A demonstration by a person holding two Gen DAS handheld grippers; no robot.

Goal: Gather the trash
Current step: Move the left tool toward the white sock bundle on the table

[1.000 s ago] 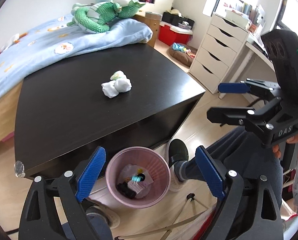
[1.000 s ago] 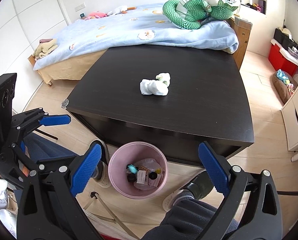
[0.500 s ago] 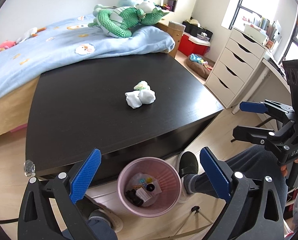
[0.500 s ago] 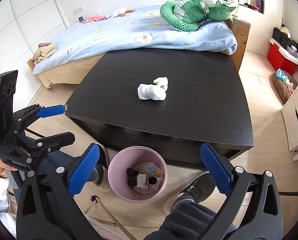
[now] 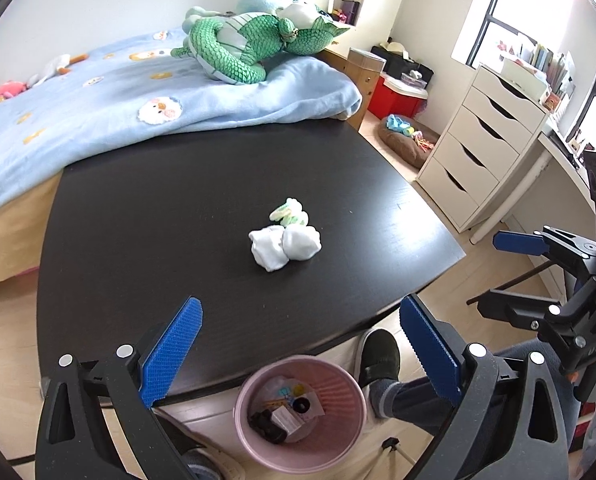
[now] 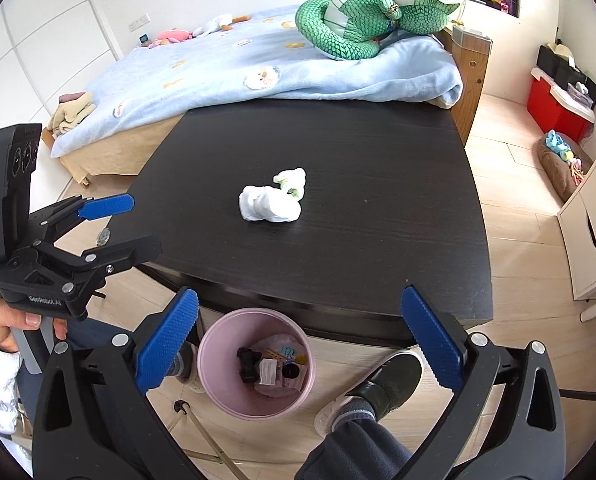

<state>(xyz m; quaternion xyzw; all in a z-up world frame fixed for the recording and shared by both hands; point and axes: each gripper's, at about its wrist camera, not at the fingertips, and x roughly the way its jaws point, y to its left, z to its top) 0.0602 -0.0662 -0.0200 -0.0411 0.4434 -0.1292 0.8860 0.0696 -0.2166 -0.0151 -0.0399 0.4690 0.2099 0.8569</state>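
Note:
Crumpled white tissue balls (image 5: 284,245) with a small green-white wad (image 5: 289,213) lie together on the black table (image 5: 178,208); they also show in the right wrist view (image 6: 269,204). A pink trash bin (image 5: 300,412) with several scraps inside stands on the floor at the table's near edge, also in the right wrist view (image 6: 256,364). My left gripper (image 5: 298,356) is open and empty, above the bin and table edge. My right gripper (image 6: 298,340) is open and empty over the bin. Each gripper shows in the other's view, left (image 6: 110,224) and right (image 5: 510,276).
A bed with a blue blanket (image 5: 98,108) and a green plush dragon (image 5: 250,44) borders the table's far side. A white drawer unit (image 5: 482,140) stands right. The person's shoes (image 6: 382,384) rest on the floor beside the bin.
Both grippers have risen and tilted toward the table, so the tissues sit nearer the middle of each view. Both stay open and empty.

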